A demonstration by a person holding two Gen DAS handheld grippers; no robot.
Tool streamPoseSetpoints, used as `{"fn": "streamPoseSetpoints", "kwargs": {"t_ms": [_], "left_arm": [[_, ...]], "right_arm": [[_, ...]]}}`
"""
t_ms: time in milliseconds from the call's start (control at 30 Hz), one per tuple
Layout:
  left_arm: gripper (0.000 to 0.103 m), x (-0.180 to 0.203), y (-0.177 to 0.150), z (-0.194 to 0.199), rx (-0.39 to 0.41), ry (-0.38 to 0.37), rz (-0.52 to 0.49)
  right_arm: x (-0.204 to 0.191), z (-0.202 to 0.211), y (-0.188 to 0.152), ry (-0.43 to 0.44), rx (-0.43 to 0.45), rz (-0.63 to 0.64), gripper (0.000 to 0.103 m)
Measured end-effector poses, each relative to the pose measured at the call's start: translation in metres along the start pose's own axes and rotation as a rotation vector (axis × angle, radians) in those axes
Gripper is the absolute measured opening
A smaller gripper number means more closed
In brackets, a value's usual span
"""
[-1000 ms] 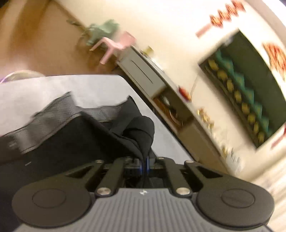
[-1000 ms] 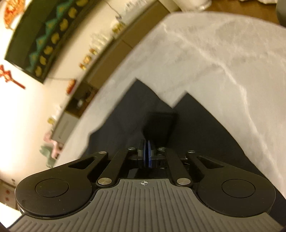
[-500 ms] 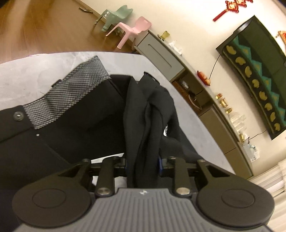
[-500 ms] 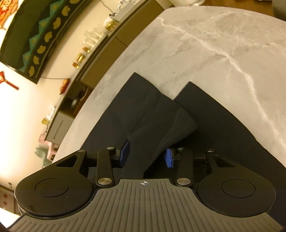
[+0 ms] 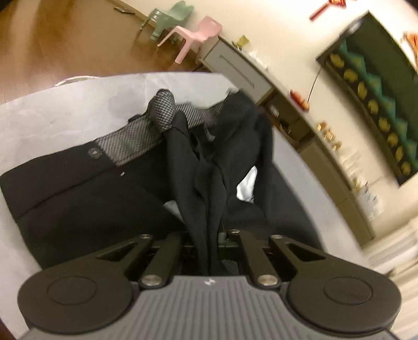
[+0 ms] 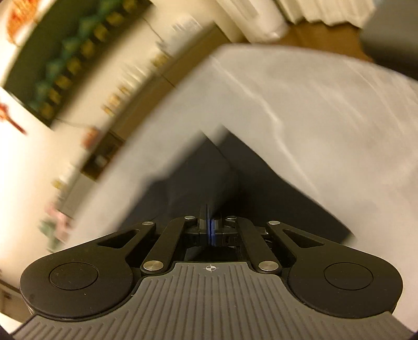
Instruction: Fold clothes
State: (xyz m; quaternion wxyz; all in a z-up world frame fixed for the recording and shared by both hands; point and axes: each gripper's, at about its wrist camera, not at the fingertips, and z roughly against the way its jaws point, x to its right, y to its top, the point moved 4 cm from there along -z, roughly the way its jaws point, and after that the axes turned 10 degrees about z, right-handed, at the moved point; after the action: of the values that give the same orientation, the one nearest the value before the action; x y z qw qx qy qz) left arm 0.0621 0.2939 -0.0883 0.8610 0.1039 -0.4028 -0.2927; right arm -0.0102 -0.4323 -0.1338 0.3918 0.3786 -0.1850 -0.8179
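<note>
Black trousers (image 5: 78, 198) lie on the pale marble table (image 5: 52, 115), their grey mesh waistband lining (image 5: 130, 141) turned outward beside a button. In the left wrist view a bunched fold of the black cloth (image 5: 209, 209) rises out of my left gripper (image 5: 209, 243), which is shut on it. In the blurred right wrist view the trouser legs (image 6: 274, 188) spread over the table (image 6: 313, 104). My right gripper (image 6: 210, 230) has its blue pads pressed together, with a dark edge of the cloth pinched between them.
The round table's edge runs close behind the trousers in both views. A low cabinet (image 5: 235, 70) stands along the wall beyond it. Pink (image 5: 196, 36) and green (image 5: 167, 18) child chairs sit on the wooden floor. A dark wall panel (image 6: 65, 60) hangs above the shelf.
Half a second ago both grippers stood open around the cloth; both are shut on it again now. The waistband has buckled upward, and the right view has blurred with fast motion.
</note>
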Motion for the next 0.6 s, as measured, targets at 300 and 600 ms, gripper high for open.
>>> {"fn": "streamPoseSetpoints", "kwargs": {"t_ms": [300, 600], "left_arm": [[0.004, 0.003, -0.028, 0.022, -0.05, 0.013, -0.049], [0.018, -0.015, -0.023, 0.033, -0.038, 0.035, -0.016]], "right_arm": [[0.031, 0.025, -0.014, -0.081, 0.037, -0.052, 0.0], [0.047, 0.015, -0.018, -0.143, -0.003, -0.082, 0.0]]}}
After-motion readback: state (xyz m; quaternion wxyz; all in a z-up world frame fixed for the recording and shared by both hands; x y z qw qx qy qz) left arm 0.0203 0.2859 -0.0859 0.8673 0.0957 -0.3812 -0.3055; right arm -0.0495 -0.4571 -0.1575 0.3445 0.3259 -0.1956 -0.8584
